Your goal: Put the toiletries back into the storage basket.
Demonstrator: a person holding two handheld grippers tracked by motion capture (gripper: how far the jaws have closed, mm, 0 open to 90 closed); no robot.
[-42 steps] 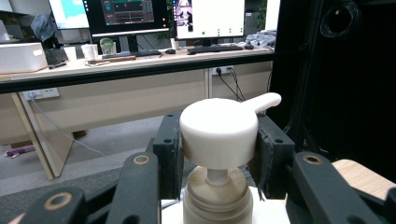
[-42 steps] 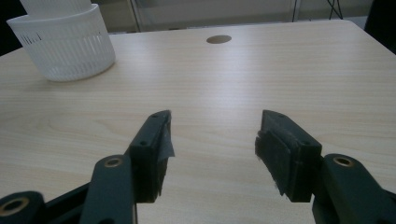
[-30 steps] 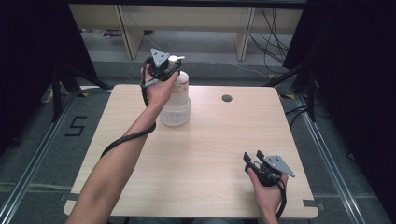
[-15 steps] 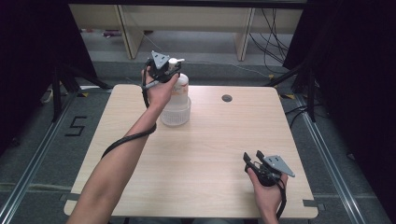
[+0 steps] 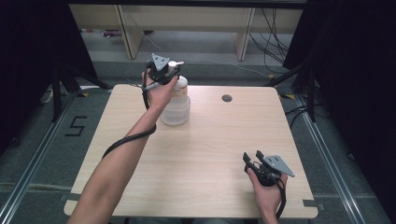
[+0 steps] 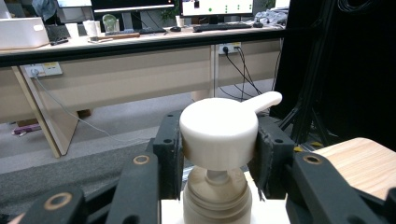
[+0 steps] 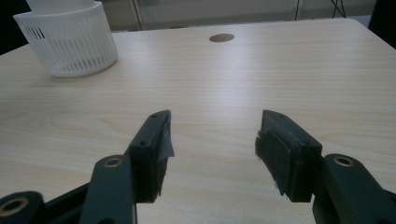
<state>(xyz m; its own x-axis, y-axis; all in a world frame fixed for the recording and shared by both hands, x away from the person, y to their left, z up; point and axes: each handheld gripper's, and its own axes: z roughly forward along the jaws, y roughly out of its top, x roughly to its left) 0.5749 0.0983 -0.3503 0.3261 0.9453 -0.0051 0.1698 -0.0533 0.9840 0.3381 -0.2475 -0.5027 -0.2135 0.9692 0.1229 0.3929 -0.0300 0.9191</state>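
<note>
Pump bottle point(image 5: 179, 88): it stands upright inside a white slotted basket point(image 5: 175, 112), and the pair sits on the far left part of the table point(image 5: 210, 154), near its back edge.
Pump head point(image 6: 219, 133): a round white cap with a spout point(image 6: 264, 100) that juts up and to the right in the left gripper view; under it comes a thin stem, then the bottle's ribbed collar.
Left gripper point(image 5: 164, 72): it is up at the top of the bottle, jaws partway apart and closed on the pump head. In the left gripper view one black pad point(image 6: 170, 154) sits against each side of the white cap.
Left arm: the forearm runs from the near left corner of the table up to the bottle, hand wrapped round the gripper, cable looping along beside it.
Basket: in the right gripper view it shows as a white tub with thin upright slots point(image 7: 65, 44), sitting flat on the wood.
Right gripper point(image 7: 212, 149): well away from the bottle, at the near right part of the table, held just above the wood. Its jaws stand wide apart with bare table between the pads.
Round hole point(image 5: 227, 98): a dark grommet in the tabletop, to the right of the basket, near the back edge.
Beyond the bottle: a long desk with monitors and keyboards across the room.
</note>
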